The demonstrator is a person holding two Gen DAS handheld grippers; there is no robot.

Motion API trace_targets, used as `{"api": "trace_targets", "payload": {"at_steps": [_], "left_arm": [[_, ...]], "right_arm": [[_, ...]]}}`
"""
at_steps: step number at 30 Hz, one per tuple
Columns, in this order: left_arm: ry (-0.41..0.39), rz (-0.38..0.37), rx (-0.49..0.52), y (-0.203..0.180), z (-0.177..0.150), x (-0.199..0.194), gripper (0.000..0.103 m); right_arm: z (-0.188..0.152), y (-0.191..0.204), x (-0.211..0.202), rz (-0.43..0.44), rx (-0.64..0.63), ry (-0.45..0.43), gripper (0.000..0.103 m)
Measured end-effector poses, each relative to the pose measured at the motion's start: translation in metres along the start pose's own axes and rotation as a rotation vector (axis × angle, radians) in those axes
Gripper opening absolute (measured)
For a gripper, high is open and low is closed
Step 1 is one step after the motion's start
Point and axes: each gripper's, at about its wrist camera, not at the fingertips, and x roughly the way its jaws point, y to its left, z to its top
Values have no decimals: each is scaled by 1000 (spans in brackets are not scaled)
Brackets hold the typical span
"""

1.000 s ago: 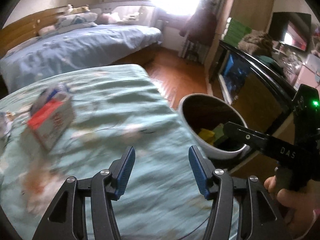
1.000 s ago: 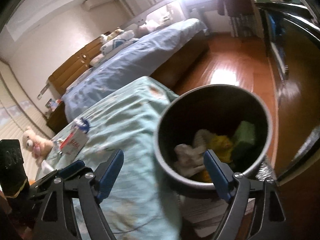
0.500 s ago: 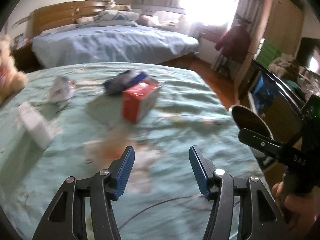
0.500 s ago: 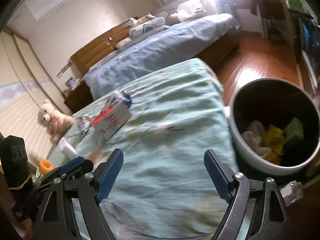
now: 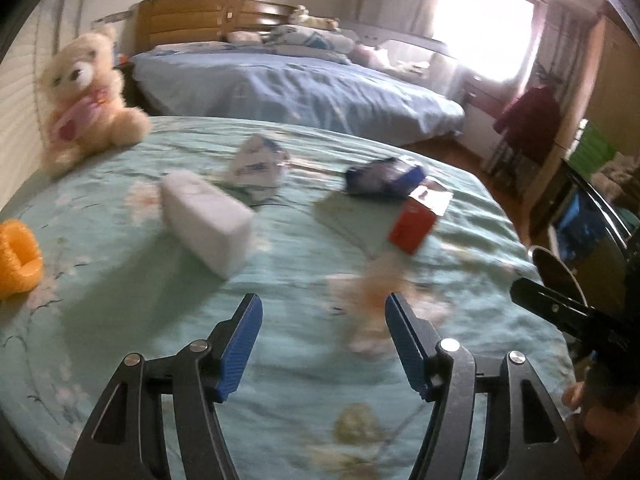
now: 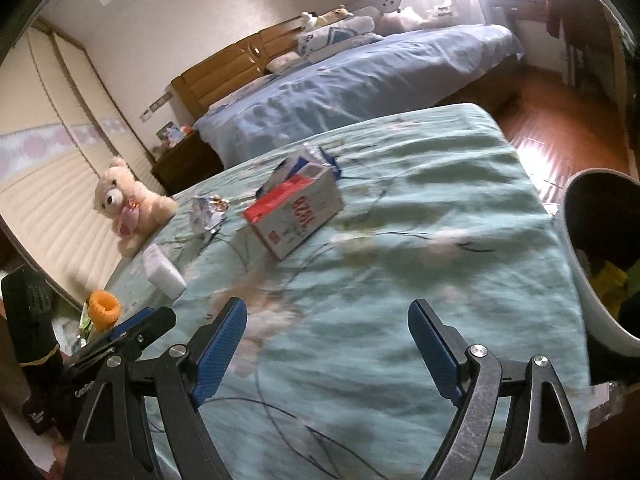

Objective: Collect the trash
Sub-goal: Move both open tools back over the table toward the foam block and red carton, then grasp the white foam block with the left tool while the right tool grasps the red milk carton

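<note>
On the green bedspread (image 5: 304,272) lie a red and white carton (image 5: 420,216), a dark blue wrapper (image 5: 384,176), a crumpled blue and white packet (image 5: 258,164) and a white block (image 5: 208,220). The right wrist view shows the carton (image 6: 296,208), the packet (image 6: 208,210), the block (image 6: 164,270) and the bedspread (image 6: 400,300). The grey trash bin (image 6: 600,280) with trash inside stands at the bed's right edge; its rim shows in the left wrist view (image 5: 556,270). My left gripper (image 5: 322,344) is open and empty. My right gripper (image 6: 326,348) is open and empty.
A cream teddy bear (image 5: 84,96) sits at the far left of the bed, also in the right wrist view (image 6: 128,204). An orange ring (image 5: 16,258) lies at the left edge. A second bed with blue covers (image 5: 296,84) stands behind. Wooden floor (image 6: 560,128) lies right.
Both grippers have swung left, away from the bin and over the bed. The bin has slid to the right edge of both views, and the teddy bear, white block and orange ring have come into view.
</note>
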Motion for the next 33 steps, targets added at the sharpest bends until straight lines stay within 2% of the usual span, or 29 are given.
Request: {"api": "trace_targets", "payload": {"at_steps": [8, 16, 23, 27, 28, 29, 30, 31, 33], "left_arm": [[-10, 76, -46, 22, 17, 7, 66], [-6, 137, -58, 30, 34, 36, 69], [21, 203, -102, 40, 49, 63, 72], [42, 202, -112, 45, 53, 76, 70], [44, 189, -113, 46, 53, 78, 68], [45, 174, -110, 47, 53, 79, 59], [48, 158, -105, 47, 53, 80, 55], [43, 159, -91, 45, 53, 81, 54], [34, 146, -68, 42, 52, 81, 44]], "right_arm": [[8, 20, 27, 12, -1, 17, 84], [27, 42, 62, 1, -12, 27, 84], [41, 52, 94, -87, -6, 25, 84], [43, 49, 102, -119, -2, 21, 83], [42, 48, 102, -127, -5, 16, 78], [41, 45, 102, -137, -7, 16, 63], [41, 42, 101, -138, -1, 21, 56], [42, 39, 100, -135, 6, 19, 49], [42, 35, 94, -129, -2, 7, 40]]}}
